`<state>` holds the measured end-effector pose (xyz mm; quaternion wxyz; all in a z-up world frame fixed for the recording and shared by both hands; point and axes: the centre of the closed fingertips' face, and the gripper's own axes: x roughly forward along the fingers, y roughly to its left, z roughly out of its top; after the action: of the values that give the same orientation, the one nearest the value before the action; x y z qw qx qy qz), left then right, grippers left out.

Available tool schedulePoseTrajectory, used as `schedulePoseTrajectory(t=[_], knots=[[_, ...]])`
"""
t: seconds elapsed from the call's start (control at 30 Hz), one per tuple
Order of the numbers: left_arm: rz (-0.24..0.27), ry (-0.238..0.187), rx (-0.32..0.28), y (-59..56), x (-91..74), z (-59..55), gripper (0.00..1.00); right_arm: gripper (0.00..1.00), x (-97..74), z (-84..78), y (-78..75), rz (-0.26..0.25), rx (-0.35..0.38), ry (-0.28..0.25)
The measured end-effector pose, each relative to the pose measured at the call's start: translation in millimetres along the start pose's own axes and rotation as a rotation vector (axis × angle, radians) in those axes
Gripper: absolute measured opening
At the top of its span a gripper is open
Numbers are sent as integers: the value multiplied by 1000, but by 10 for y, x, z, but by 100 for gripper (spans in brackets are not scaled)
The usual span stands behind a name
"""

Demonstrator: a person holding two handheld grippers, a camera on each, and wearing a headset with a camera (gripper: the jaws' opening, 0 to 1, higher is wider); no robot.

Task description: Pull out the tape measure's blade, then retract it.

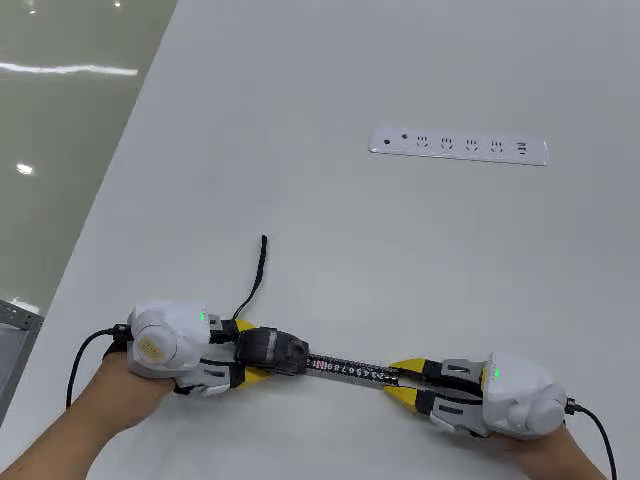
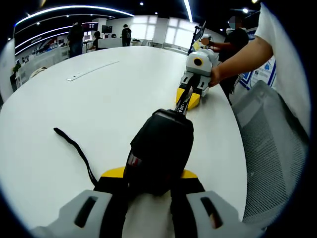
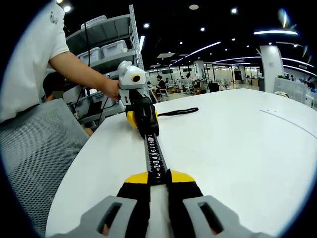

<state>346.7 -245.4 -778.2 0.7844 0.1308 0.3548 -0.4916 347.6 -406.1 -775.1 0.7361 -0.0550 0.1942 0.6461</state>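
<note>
The black tape measure case [image 1: 272, 350] rests near the table's front edge, and my left gripper [image 1: 250, 352] is shut on it. In the left gripper view the case [image 2: 161, 148] sits between the yellow-tipped jaws, with its wrist strap [image 2: 74, 148] lying to the left. A short length of numbered blade [image 1: 350, 369] runs from the case to my right gripper [image 1: 402, 381], which is shut on the blade's end. The right gripper view looks along the blade [image 3: 154, 156] to the case [image 3: 146, 116] and the left gripper [image 3: 134, 105] beyond.
A white power strip [image 1: 458, 145] lies flat on the white table [image 1: 400, 240] at the back right. The strap [image 1: 256, 272] trails away from the case toward the middle. The table's left edge [image 1: 110, 190] drops to a grey floor. A mesh chair [image 2: 277, 148] stands behind.
</note>
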Motion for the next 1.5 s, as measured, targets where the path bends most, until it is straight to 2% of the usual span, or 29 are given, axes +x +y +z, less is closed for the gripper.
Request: schedulePoseTrajectory(t=[0.8, 1.5], knots=[[2, 5, -2, -1, 1, -1, 30, 11, -269, -105, -51, -21, 28, -2], [5, 8, -4, 2, 3, -5, 30, 11, -435, -167, -74, -41, 40, -1]])
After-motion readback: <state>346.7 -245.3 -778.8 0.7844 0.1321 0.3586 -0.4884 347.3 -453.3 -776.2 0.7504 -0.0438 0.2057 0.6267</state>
